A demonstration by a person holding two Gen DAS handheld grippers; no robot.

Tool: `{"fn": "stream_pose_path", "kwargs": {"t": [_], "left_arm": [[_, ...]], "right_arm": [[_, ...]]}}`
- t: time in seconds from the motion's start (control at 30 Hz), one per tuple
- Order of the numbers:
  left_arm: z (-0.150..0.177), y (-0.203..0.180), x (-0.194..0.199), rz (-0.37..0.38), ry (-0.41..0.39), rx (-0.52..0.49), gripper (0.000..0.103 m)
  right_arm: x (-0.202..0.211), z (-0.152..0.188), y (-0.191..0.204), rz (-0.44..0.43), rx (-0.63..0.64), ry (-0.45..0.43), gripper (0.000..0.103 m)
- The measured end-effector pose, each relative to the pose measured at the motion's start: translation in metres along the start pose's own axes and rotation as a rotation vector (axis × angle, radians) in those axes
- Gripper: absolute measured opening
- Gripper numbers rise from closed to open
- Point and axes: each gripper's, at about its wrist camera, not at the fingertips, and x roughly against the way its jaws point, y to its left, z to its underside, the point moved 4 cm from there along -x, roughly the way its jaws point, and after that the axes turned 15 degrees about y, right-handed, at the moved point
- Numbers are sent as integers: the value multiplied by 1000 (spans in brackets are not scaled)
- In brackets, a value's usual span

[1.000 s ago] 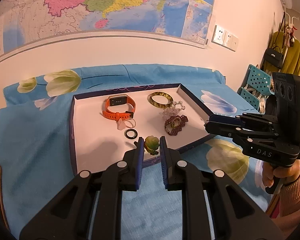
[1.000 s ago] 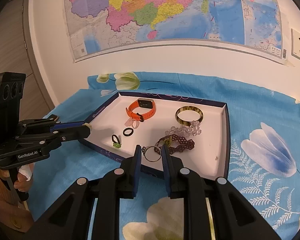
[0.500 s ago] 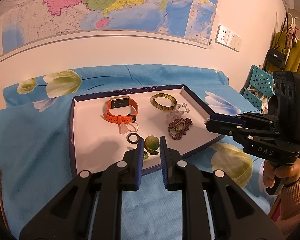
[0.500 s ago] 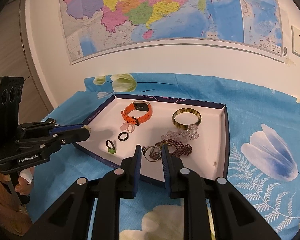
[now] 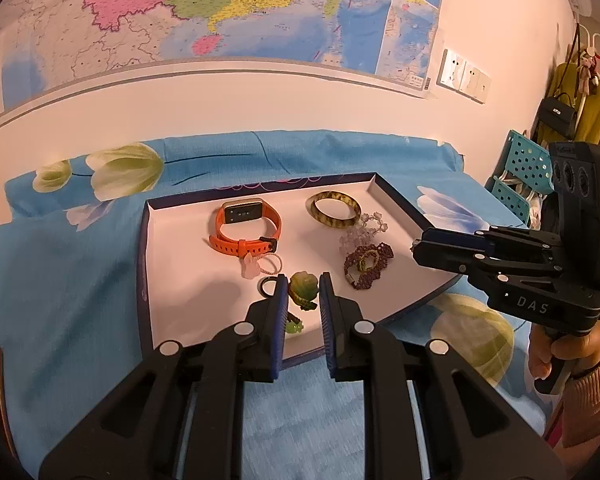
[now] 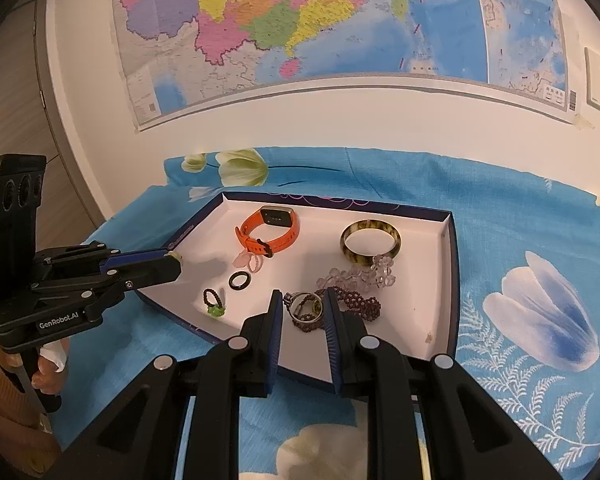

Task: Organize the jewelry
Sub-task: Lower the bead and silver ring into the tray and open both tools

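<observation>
A white tray with a dark blue rim (image 5: 142, 260) (image 6: 454, 280) lies on the blue flowered cloth. My left gripper (image 5: 303, 279) (image 6: 175, 259) hovers over the tray's near edge, shut on a green stone piece (image 5: 305, 287). My right gripper (image 6: 303, 294) (image 5: 417, 246) is shut on a silver ring (image 6: 305, 309) above the dark beaded bracelet (image 6: 358, 304). In the tray lie an orange watch (image 5: 244, 232), a tortoiseshell bangle (image 5: 334, 208), a clear bead bracelet (image 6: 360, 276), a black ring (image 6: 239, 281), a pink ring (image 5: 260, 266) and a small beaded ring with a green charm (image 6: 213, 303).
A map (image 6: 300, 20) hangs on the wall behind the cloth-covered surface. Wall sockets (image 5: 464, 80), a teal chair (image 5: 520, 176) and hanging clothes with a bag (image 5: 576, 112) are at the right. A person's hand (image 5: 556, 356) holds the right gripper's handle.
Both views have shifted only slightly, so the tray sits a touch lower in the frames. The green piece and the silver ring stay held between the fingers.
</observation>
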Motion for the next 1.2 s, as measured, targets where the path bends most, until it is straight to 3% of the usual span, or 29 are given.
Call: {"fn": "stream_pose_path", "kwargs": {"t": [1.2], "left_arm": [[-21, 15, -27, -37, 20, 40, 16]], "right_arm": [[-28, -21, -15, 29, -42, 27, 19]]}}
